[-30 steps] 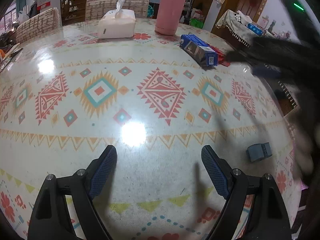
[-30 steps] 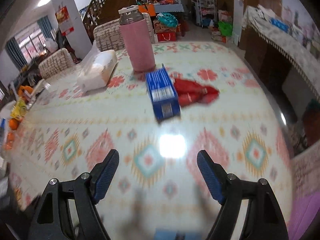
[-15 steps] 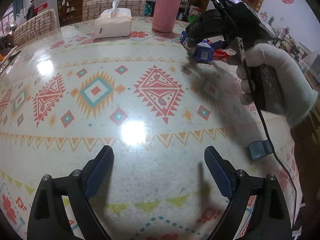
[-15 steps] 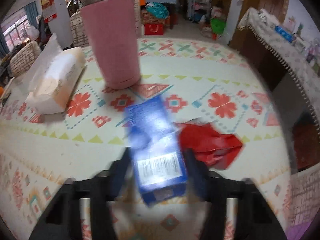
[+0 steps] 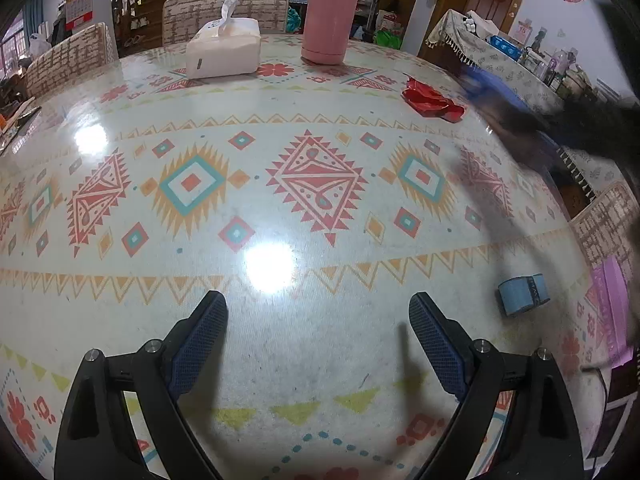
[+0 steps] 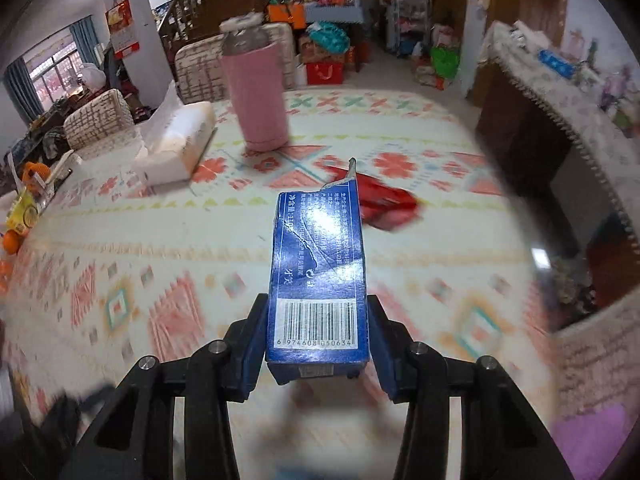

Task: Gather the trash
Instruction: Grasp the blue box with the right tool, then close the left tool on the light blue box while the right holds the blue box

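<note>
My right gripper [image 6: 318, 308] is shut on a blue cardboard box [image 6: 318, 264] with a barcode, held lengthwise between the pads above the table. In the left wrist view the box shows as a blurred blue streak [image 5: 492, 88] at the far right. A crumpled red wrapper [image 6: 384, 204] lies on the patterned tablecloth just behind the box, and it is also at the far right [image 5: 430, 100] in the left wrist view. A small blue-grey piece [image 5: 522, 294] lies near the right table edge. My left gripper [image 5: 318, 304] hangs open over bare tablecloth, nothing between its fingers.
A pink bottle [image 5: 330, 16] and a white tissue pack [image 5: 222, 52] stand at the far side of the round table [image 5: 120, 240]. Woven chairs stand behind it. A dark cabinet with a fringed cloth [image 6: 560, 92] is to the right. Clutter sits at the left edge [image 6: 24, 208].
The right gripper reached the blue box, closed on it and lifted it off the table away from the red wrapper. The left gripper stayed in place, open.
</note>
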A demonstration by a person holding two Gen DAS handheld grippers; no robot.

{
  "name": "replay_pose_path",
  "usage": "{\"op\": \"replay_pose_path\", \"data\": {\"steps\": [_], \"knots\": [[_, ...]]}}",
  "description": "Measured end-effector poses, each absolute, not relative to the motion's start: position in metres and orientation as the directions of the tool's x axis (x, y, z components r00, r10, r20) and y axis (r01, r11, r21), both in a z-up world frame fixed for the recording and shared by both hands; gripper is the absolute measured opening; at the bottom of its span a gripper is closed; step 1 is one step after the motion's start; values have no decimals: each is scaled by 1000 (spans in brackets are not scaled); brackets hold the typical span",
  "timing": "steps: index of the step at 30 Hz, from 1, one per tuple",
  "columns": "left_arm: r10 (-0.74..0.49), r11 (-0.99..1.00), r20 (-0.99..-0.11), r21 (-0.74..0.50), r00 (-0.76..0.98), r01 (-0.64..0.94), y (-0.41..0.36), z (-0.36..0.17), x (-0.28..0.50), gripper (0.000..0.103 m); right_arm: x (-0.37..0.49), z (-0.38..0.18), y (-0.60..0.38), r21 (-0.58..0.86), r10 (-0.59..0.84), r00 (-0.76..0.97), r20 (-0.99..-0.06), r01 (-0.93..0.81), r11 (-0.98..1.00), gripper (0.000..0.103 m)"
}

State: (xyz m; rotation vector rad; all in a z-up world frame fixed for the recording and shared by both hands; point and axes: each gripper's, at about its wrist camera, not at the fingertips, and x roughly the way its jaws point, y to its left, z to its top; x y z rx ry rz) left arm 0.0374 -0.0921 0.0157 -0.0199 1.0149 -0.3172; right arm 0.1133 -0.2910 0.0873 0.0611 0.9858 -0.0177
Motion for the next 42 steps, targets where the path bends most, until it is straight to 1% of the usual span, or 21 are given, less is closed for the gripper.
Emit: {"op": "replay_pose_path", "data": {"steps": [5, 7, 11, 12, 13, 14, 16, 18, 20, 23, 24, 27, 29, 30, 31, 34, 36, 37, 39, 42], "knots": [[-359, 928, -815, -259, 455, 268, -87, 18, 35, 92, 53, 77, -313, -110, -142, 543, -828, 91, 990, 50], [-386, 917, -805, -284, 450, 279, -88, 19, 32, 92, 37, 65, -315, -133, -159, 523, -837, 88, 987, 50], [-404, 909, -793, -291, 456, 300, -91, 22, 27, 92, 20, 46, -301, -75, -75, 488, -870, 19, 997, 51], [-407, 908, -790, -293, 459, 301, -91, 23, 27, 92, 14, 45, -290, -44, -30, 485, -874, -17, 999, 51], [-410, 907, -786, -297, 462, 300, -90, 24, 27, 92, 7, 44, -285, 13, 36, 471, -881, -52, 999, 51], [-414, 906, -783, -301, 464, 299, -89, 24, 27, 92, 2, 44, -279, 99, 128, 446, -886, -87, 991, 50], [-426, 900, -780, -315, 459, 301, -88, 25, 27, 92, -9, 46, -269, 226, 265, 410, -873, -142, 964, 50], [-438, 894, -778, -321, 451, 313, -89, 25, 26, 92, -24, 54, -265, 220, 269, 432, -861, -160, 962, 51], [-446, 887, -777, -318, 444, 335, -93, 26, 24, 92, -34, 57, -271, 210, 246, 456, -855, -131, 969, 51], [-485, 857, -770, -325, 414, 400, -104, 28, 20, 92, -47, 55, -286, 137, 143, 500, -854, -49, 989, 51], [-502, 842, -768, -329, 397, 429, -109, 28, 17, 92, -53, 53, -291, 134, 130, 505, -853, -28, 991, 51], [-529, 810, -772, -336, 352, 481, -120, 26, 13, 92, -70, 47, -307, 193, 158, 507, -847, 18, 981, 51], [-551, 785, -779, -361, 299, 504, -126, 21, 12, 91, -82, 45, -313, 222, 170, 515, -840, 41, 974, 51], [-562, 772, -780, -374, 277, 515, -128, 20, 11, 90, -90, 43, -315, 235, 175, 520, -836, 50, 971, 51], [-575, 759, -777, -387, 258, 524, -129, 21, 10, 87, -94, 43, -317, 243, 179, 523, -833, 55, 968, 51], [-675, 657, -728, -523, 116, 543, -131, 21, 8, 80, -113, 40, -320, 268, 189, 538, -821, 71, 961, 51], [-738, 561, -674, -599, 17, 572, -135, 24, 1, 80, -123, 40, -321, 279, 193, 546, -815, 78, 957, 51], [-753, 528, -658, -609, -7, 591, -137, 27, -4, 80, -128, 41, -322, 285, 195, 550, -812, 82, 955, 51], [-766, 493, -642, -598, -10, 632, -141, 37, -15, 80, -136, 41, -325, 292, 192, 563, -804, 93, 952, 51], [-692, 590, -709, -447, 136, 672, -150, 46, -29, 80, -151, 42, -333, 301, 181, 586, -790, 113, 947, 51]]}}
